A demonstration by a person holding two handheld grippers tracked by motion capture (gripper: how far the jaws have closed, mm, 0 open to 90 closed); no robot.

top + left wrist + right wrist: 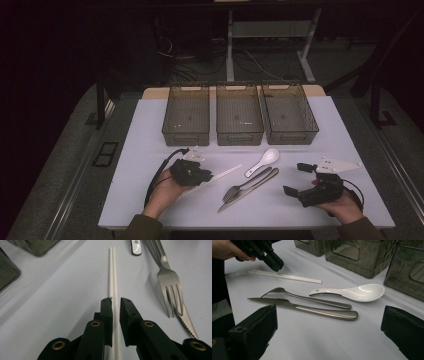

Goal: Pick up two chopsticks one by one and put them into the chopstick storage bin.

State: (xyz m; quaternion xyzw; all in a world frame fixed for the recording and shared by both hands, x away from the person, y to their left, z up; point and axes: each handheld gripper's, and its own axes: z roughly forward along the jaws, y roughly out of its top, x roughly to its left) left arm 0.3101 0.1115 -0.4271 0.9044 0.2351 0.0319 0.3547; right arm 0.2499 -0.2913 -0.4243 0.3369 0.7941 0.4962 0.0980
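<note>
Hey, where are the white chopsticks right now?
In the high view, the pair of white plastic chopsticks lies on the white table's left half, left of the steel fork, its near end clamped between the left tool's jaws.

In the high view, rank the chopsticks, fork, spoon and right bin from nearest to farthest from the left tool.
1. Chopsticks: between the jaws of the left tool, which is closed on them.
2. Fork: just right of the chopsticks, mid-table.
3. Spoon: farther right, toward the bins.
4. Right bin: at the table's back right.
</note>
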